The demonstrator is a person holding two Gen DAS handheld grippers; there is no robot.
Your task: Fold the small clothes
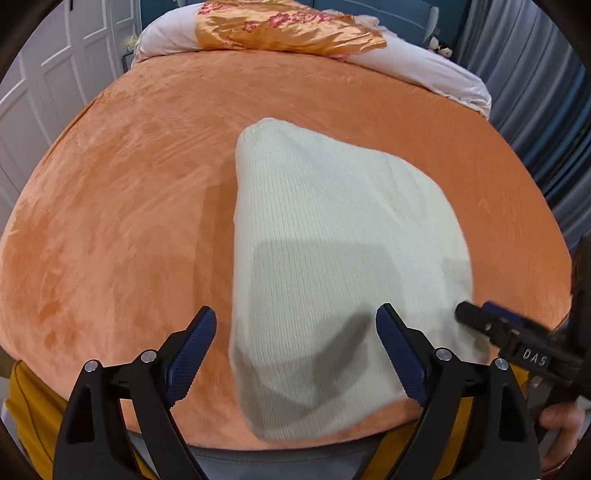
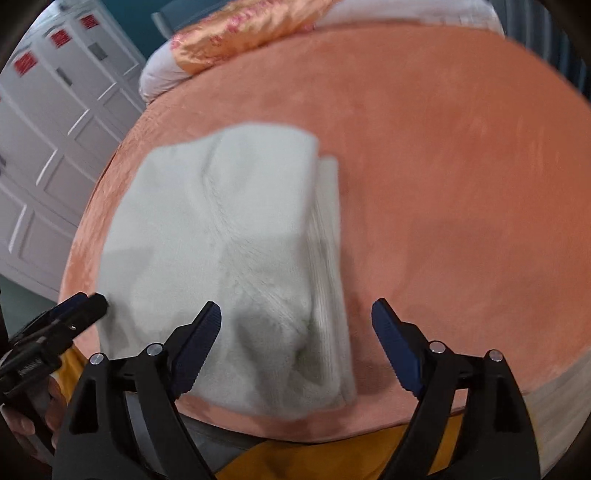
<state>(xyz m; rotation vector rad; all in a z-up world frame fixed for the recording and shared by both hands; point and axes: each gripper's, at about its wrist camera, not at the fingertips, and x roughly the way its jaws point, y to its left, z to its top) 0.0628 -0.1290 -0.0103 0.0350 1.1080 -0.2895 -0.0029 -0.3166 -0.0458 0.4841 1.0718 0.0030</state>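
Observation:
A cream knitted garment [image 1: 332, 258] lies folded on the orange bed cover [image 1: 129, 221], reaching to the near edge. My left gripper [image 1: 297, 321] stands open over the garment's near left part, its pads clear of the cloth. In the right wrist view the same garment [image 2: 221, 240] shows a folded layer along its right side. My right gripper [image 2: 295, 319] is open above its near right corner, holding nothing. The right gripper's tip [image 1: 476, 317] shows at the garment's right edge in the left view, and the left gripper's tip [image 2: 88, 306] at its left edge in the right view.
A white pillow [image 1: 424, 70] with an orange flowered cover [image 1: 284, 29] lies at the head of the bed. White panelled cupboard doors [image 2: 48, 147] stand to the left, grey curtains [image 1: 535, 74] to the right. A person's yellow clothing [image 2: 351, 458] is at the near edge.

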